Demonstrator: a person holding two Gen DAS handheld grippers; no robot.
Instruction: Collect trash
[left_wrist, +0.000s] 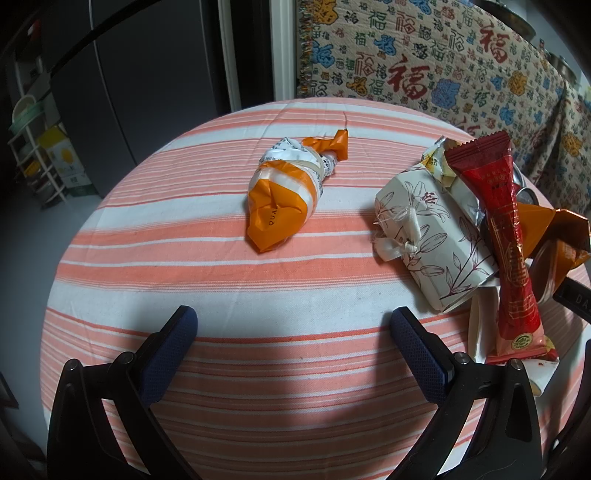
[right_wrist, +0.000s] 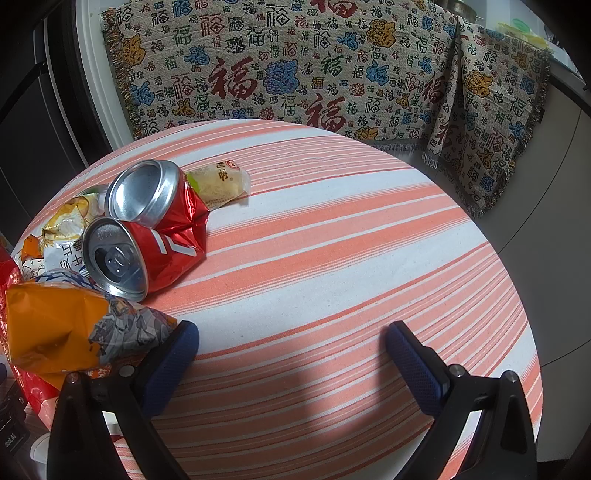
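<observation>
In the left wrist view an orange and white twisted wrapper (left_wrist: 284, 197) lies on the striped tablecloth (left_wrist: 207, 280), ahead of my open, empty left gripper (left_wrist: 293, 321). To its right lie a white floral paper box (left_wrist: 432, 236), a long red snack packet (left_wrist: 511, 243) and orange foil (left_wrist: 554, 232). In the right wrist view a crushed red can (right_wrist: 147, 225) lies at the left with a yellowish snack wrapper (right_wrist: 218, 182) behind it and an orange crumpled bag (right_wrist: 62, 328) in front, touching the left finger (right_wrist: 173, 358) of my open right gripper (right_wrist: 291, 332).
A patterned blanket (right_wrist: 295, 74) hangs behind the round table (right_wrist: 369, 229). A dark fridge (left_wrist: 140, 74) and a white shelf rack (left_wrist: 37, 162) stand at the far left. More wrappers (right_wrist: 66, 225) lie beside the can.
</observation>
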